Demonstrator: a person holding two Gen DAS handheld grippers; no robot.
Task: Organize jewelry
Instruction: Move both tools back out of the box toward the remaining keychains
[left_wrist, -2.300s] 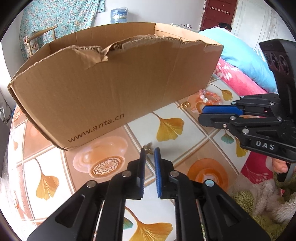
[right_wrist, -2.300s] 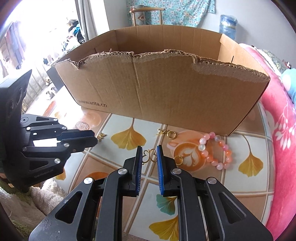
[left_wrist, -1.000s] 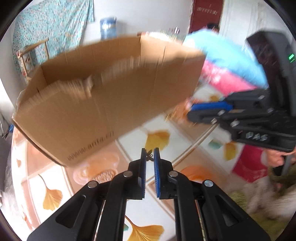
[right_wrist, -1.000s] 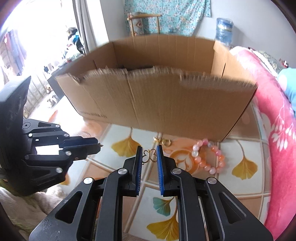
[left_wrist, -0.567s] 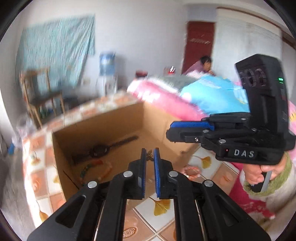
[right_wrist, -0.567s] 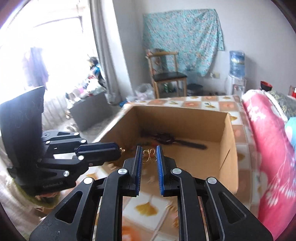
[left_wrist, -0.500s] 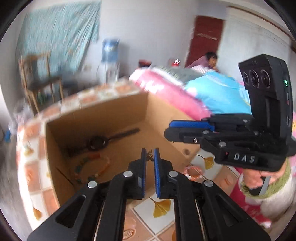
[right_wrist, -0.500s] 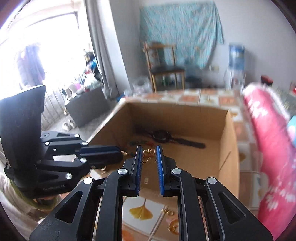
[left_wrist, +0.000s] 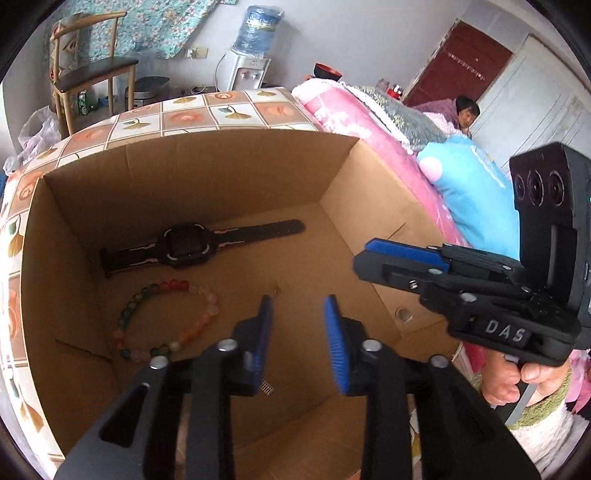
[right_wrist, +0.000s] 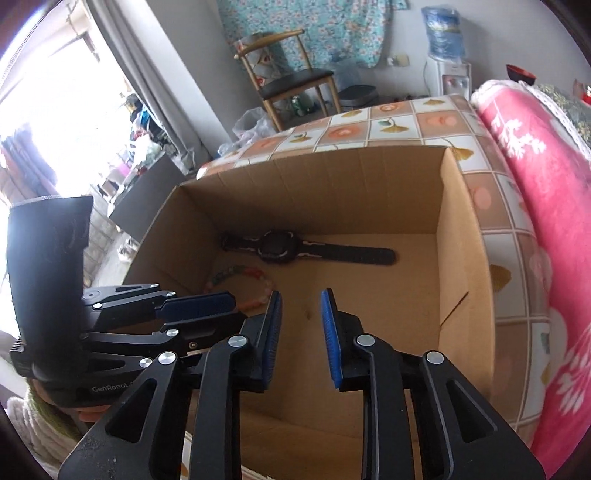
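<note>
Left claw (left_wrist: 297, 314) and right claw (right_wrist: 298, 308) just parted, empty, above brown cardboard box (left_wrist: 177, 184); tiny gold earring (left_wrist: 275, 288) light, slippery, pinched edgewise.

We see a table (left_wrist: 192, 110) in ginkgo-leaf tiled cloth, a cardboard box (left_wrist: 221, 170) on it, pink blanket (right_wrist: 546, 192) alongside
</note>
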